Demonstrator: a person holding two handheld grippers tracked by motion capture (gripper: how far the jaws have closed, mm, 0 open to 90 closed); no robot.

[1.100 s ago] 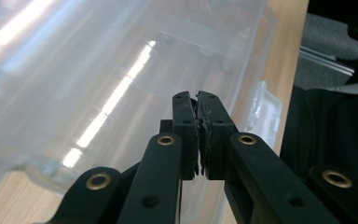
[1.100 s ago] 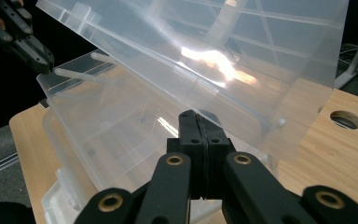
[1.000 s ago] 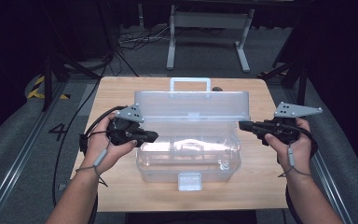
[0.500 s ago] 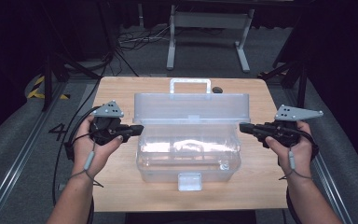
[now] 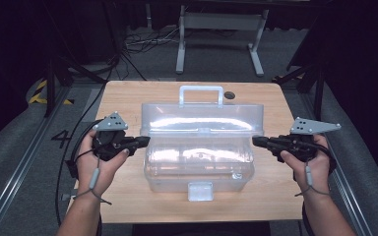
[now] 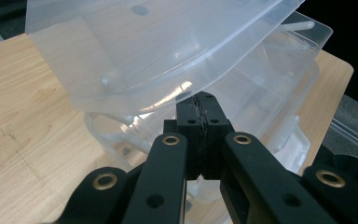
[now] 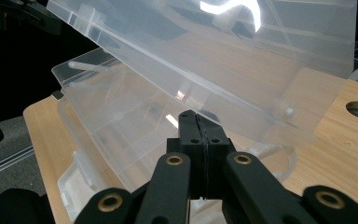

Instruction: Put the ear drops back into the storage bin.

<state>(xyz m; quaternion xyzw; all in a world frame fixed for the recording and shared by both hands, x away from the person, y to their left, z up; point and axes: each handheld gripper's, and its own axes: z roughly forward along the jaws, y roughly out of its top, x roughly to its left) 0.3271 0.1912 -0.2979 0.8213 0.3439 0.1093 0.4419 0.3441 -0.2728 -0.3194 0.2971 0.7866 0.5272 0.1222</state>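
A clear plastic toolbox (image 5: 199,169) sits in the middle of the wooden table (image 5: 123,98). Its lid (image 5: 202,118) is raised and tilted back, with the handle (image 5: 201,93) at the top. My left gripper (image 5: 146,141) is shut and empty, level with the box's left end and pointing at it. In the left gripper view the shut jaws (image 6: 201,100) sit just under the lid's edge (image 6: 168,60). My right gripper (image 5: 256,141) is also shut and empty, pointing at the box's right end. Its tips (image 7: 196,119) lie below the tilted lid (image 7: 223,56).
A front latch (image 5: 200,191) hangs from the box near the table's front edge. A round hole (image 5: 230,94) marks the table behind the handle. Beyond the table are a metal stand (image 5: 219,29) and floor cables (image 5: 138,42). Bare wood lies on both sides of the box.
My left gripper has drawn back to the left, from over the box's left part to just outside its end. The right gripper and the lid have stayed put.
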